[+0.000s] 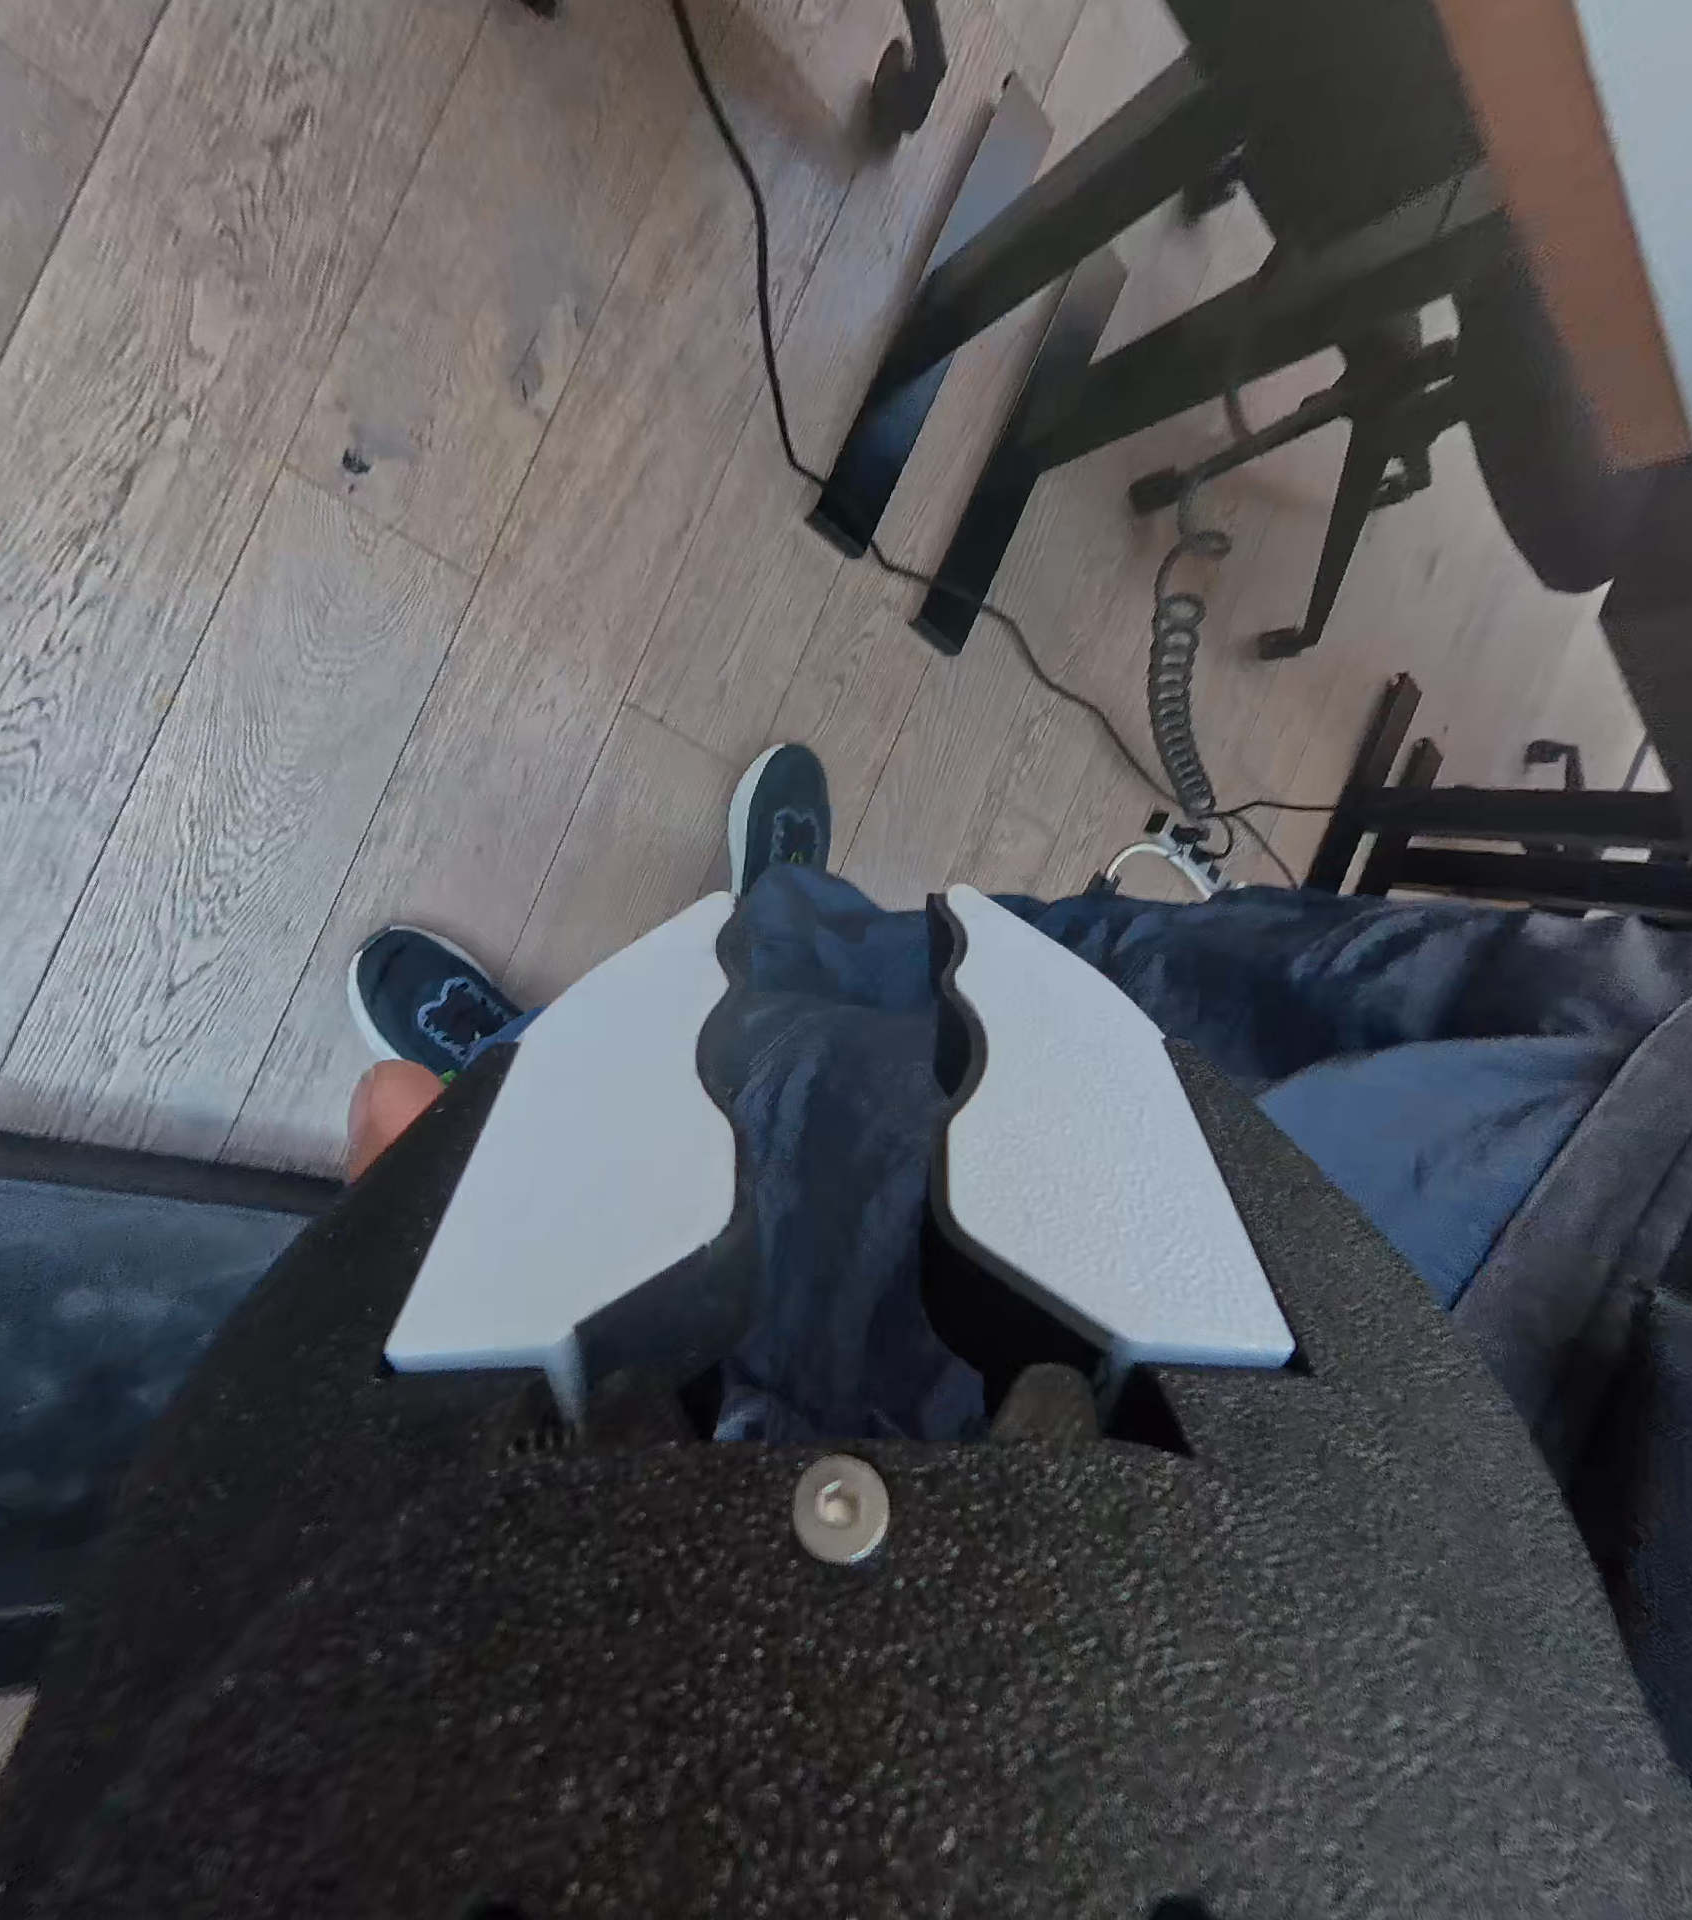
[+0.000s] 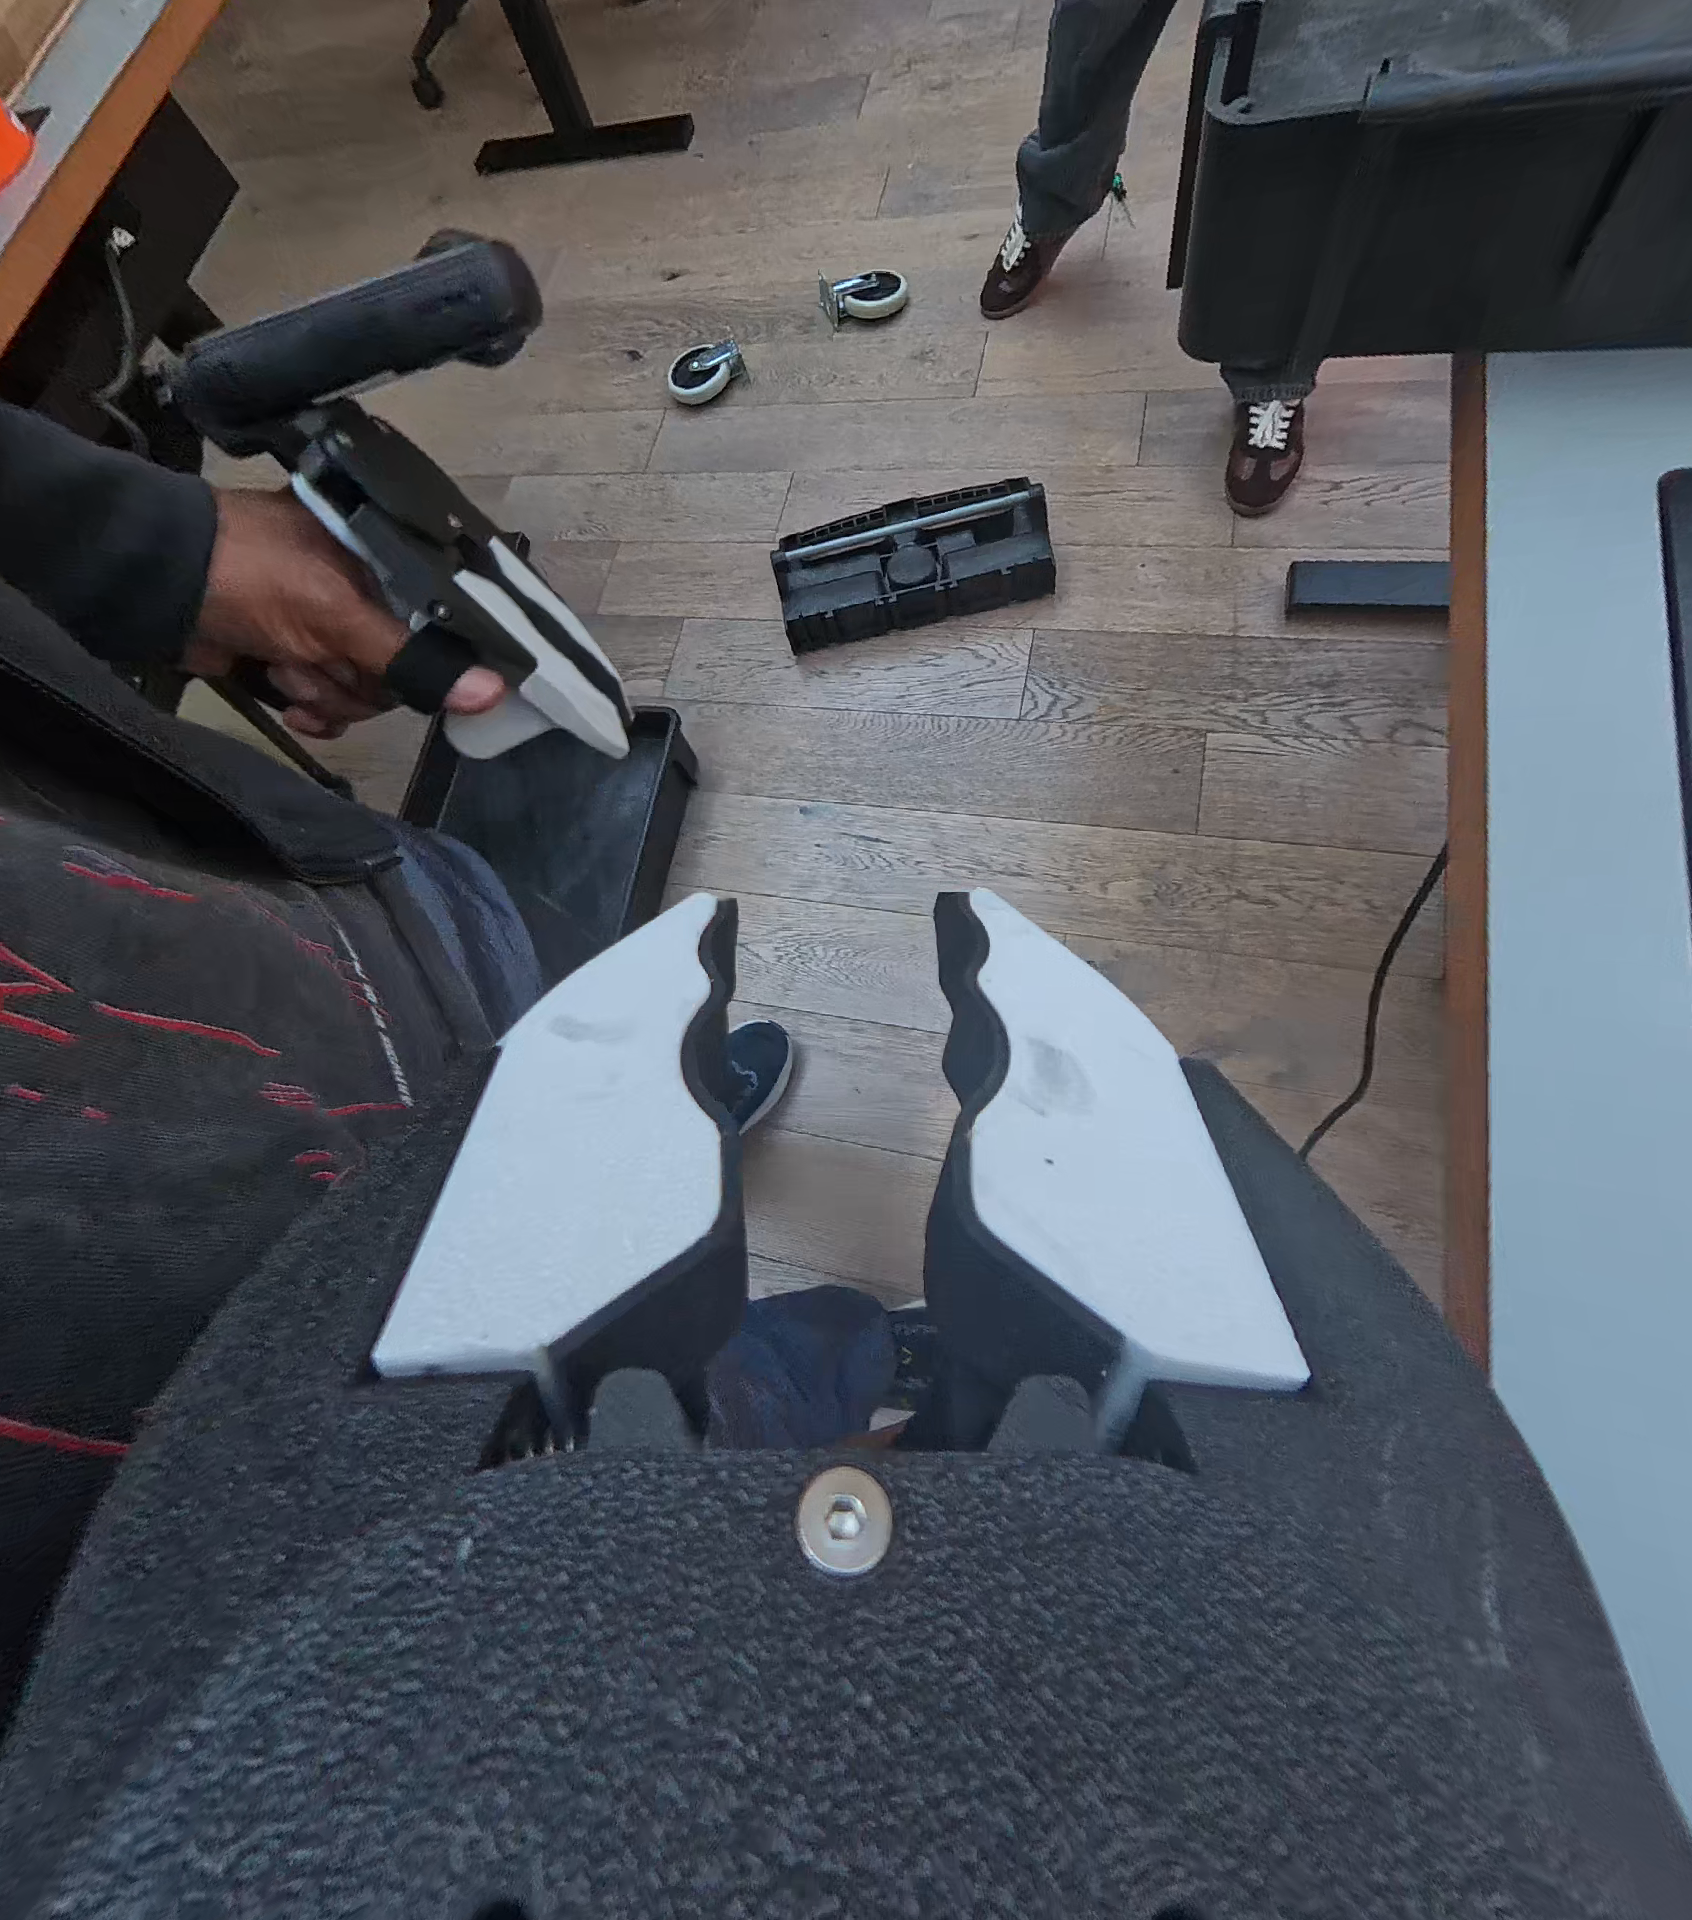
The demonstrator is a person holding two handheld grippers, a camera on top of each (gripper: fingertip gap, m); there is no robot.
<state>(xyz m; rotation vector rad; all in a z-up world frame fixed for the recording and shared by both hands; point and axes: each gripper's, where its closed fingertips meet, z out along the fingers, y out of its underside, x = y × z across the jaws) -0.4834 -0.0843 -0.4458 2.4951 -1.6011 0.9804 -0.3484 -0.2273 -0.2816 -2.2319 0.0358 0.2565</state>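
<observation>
My left gripper (image 1: 837, 914) is open and empty. It points down over the seated holder's dark blue trouser leg (image 1: 1237, 977) and dark shoes (image 1: 785, 810). The same gripper shows in the right wrist view (image 2: 572, 707), held in a hand (image 2: 302, 613) at the left, above a black tray (image 2: 572, 821) on the floor. My right gripper (image 2: 837, 914) is open and empty. It hangs over the wooden floor (image 2: 1081, 790), with one dark shoe (image 2: 759, 1070) between its fingers far below. Nothing is held by either gripper.
On the floor lie a black plastic base part (image 2: 915, 566), two loose caster wheels (image 2: 707, 372) (image 2: 868, 296) and a flat black bar (image 2: 1367, 587). A standing person's legs (image 2: 1060, 135) are at the back. A white table (image 2: 1600, 935) lies right. Black desk legs (image 1: 977, 343) and cables (image 1: 1180, 686) cross the floor. Tip to tip, the grippers are about 25 cm apart.
</observation>
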